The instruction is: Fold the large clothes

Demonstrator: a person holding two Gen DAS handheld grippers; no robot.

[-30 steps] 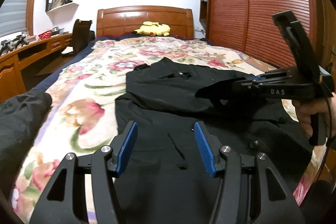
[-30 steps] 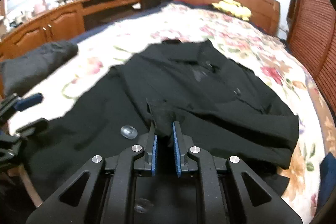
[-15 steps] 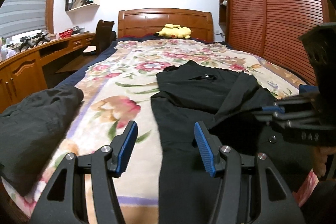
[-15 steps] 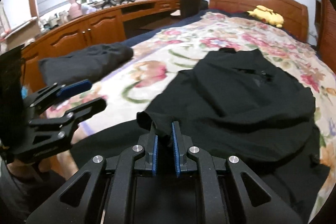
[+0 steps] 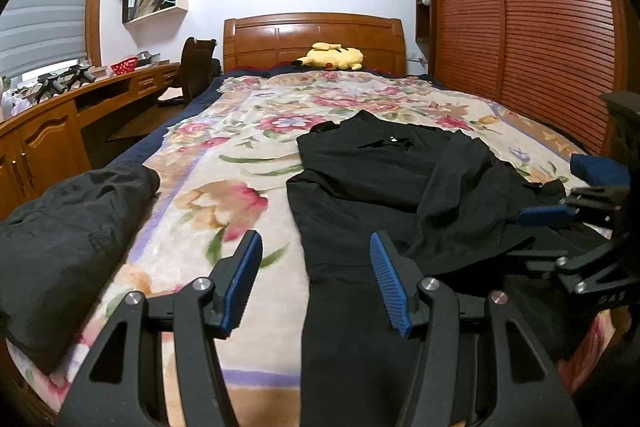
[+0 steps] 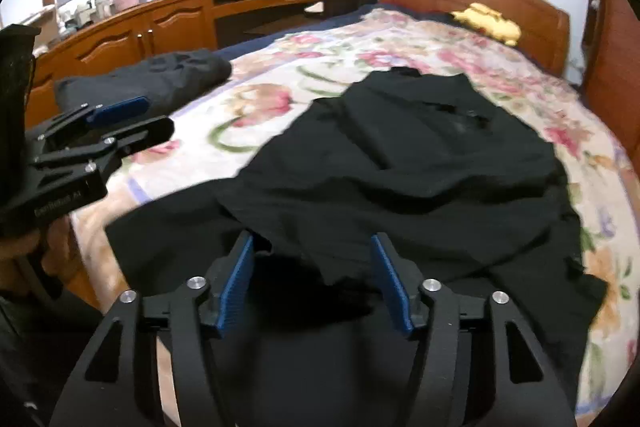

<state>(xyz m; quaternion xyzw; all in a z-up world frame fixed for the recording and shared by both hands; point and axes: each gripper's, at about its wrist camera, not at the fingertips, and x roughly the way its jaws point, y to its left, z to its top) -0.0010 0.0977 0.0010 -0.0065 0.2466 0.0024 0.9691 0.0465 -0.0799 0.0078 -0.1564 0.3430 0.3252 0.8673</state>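
A large black coat (image 5: 372, 195) lies on the floral bedspread (image 5: 224, 167), collar toward the headboard, with one side folded over its middle. It also shows in the right wrist view (image 6: 400, 167). My left gripper (image 5: 316, 283) is open and empty above the coat's left hem edge. My right gripper (image 6: 312, 283) is open, and a fold of the coat lies loose between its jaws. The right gripper also shows at the right edge of the left wrist view (image 5: 560, 227). The left gripper shows at the left of the right wrist view (image 6: 120, 119).
A second dark garment (image 5: 60, 227) lies bundled at the bed's left edge. A yellow plush toy (image 5: 334, 57) sits by the wooden headboard. A wooden desk (image 5: 48, 131) runs along the left wall, and a wardrobe (image 5: 540, 27) stands on the right.
My right gripper was shut on a coat fold, carried it toward the foot of the bed, and has now opened and let it go. My left gripper stayed open and shifted left.
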